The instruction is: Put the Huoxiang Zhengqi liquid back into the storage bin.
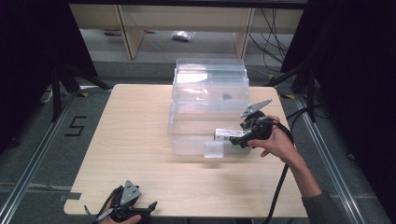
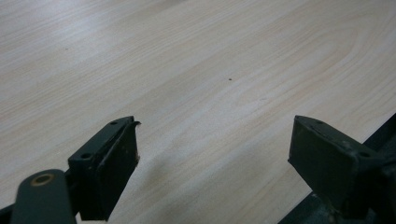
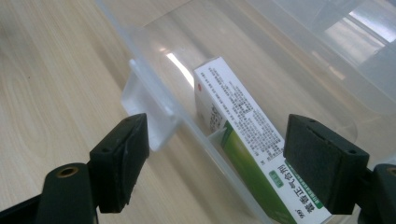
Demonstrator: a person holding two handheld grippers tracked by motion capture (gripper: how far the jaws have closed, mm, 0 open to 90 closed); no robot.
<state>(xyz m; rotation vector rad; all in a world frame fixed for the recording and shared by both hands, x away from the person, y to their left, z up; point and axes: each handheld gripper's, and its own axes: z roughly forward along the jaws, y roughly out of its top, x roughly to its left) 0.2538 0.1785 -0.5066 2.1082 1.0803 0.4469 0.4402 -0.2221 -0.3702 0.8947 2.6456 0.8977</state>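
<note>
At the near edge of the wooden table (image 1: 140, 154), the left gripper (image 1: 125, 211) rests low in the person's hand, and in the left gripper view its two jaws stand wide apart with only bare wood between them; it carries nothing, and I think it is parked there so that it does not disturb the other hand. Farther in, on the right side, the right gripper (image 1: 243, 136) is held at the front right part of the clear plastic box (image 1: 189, 140). Its jaws are also wide open, and they do not touch anything. Between them, in the right gripper view, lies a white and green carton (image 3: 243, 140) inside the box, leaning against the front wall, just beside the front latch tab (image 3: 144, 112). The open jaws suggest the carton was let go here, or is about to be taken; I cannot tell which. Behind, the lid (image 1: 210, 79) stands open and upright, which keeps the inside free for reaching.
</note>
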